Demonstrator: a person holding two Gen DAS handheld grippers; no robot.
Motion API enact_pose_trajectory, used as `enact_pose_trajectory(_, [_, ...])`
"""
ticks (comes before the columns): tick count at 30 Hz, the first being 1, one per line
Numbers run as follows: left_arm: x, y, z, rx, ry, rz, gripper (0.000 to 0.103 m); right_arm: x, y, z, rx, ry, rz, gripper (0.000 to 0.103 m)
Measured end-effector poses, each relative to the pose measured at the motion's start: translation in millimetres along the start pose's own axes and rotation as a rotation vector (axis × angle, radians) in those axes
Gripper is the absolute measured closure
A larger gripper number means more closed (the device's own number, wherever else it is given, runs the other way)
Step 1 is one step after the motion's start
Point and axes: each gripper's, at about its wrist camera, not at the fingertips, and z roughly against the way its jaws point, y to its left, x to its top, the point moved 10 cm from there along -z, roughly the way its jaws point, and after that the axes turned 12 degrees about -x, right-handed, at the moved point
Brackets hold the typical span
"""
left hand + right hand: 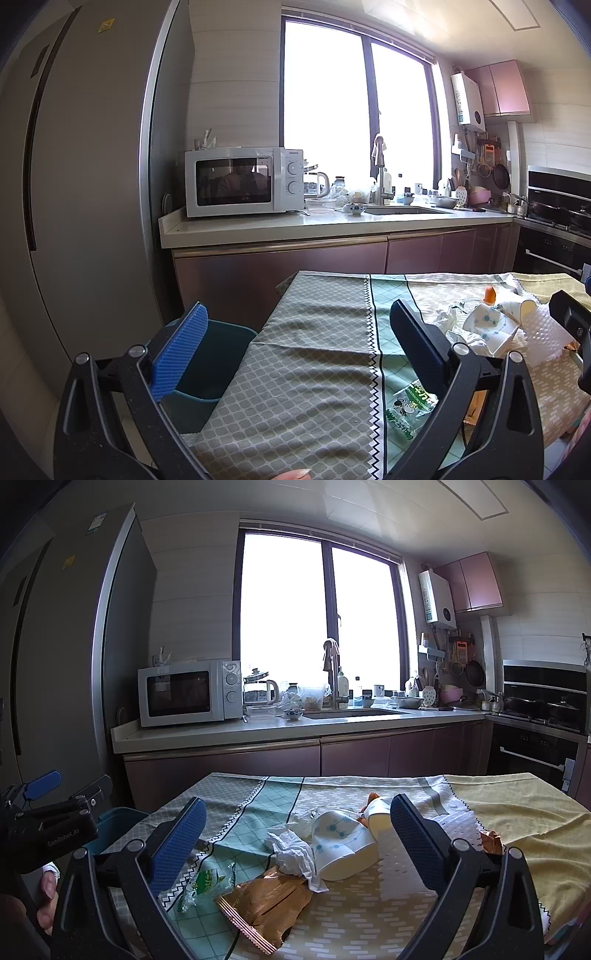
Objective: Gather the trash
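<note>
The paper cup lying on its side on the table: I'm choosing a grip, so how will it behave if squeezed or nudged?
The paper cup looks thin-walled and empty, so it is probably light and would likely crush under a firm pinch. Lying on its side, it may roll in a curve if nudged. The crumpled tissue against it might drag along.

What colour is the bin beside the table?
Teal blue bin, best seen in the left wrist view.

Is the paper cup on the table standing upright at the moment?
No, the paper cup lies tipped on its side among the crumpled tissue.
</note>
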Motion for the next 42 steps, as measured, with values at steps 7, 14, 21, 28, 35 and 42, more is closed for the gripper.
enact_pose_trajectory(7, [0.6,0.6,1.3,0.001,-0.004,0.001,0.006,0.7,-0.6,-0.9,-0.001,-0.004,-0.003,0.006])
enact_pose_trajectory(14, [1.6,0.3,2.4,0.002,-0.009,0.0,0.006,0.0,-0.9,-0.5,0.0,-0.007,-0.004,0.006])
enact_pose_trajectory(21, [1.7,0.4,2.7,0.003,-0.01,0.0,0.006,-0.8,-0.1,-0.5,0.003,-0.009,-0.004,0.006])
enact_pose_trajectory(28, [1.5,0.0,3.2,0.003,-0.011,0.0,0.006,-1.1,0.6,-0.6,0.002,-0.009,-0.004,0.006])
enact_pose_trajectory(35, [1.9,0.1,3.4,0.003,-0.011,-0.001,0.006,-0.9,0.3,-0.4,0.002,-0.009,-0.003,0.006])
enact_pose_trajectory(42, [2.0,0.4,3.6,0.004,-0.012,-0.001,0.006,-0.9,0.6,-0.6,0.002,-0.01,-0.004,0.006])
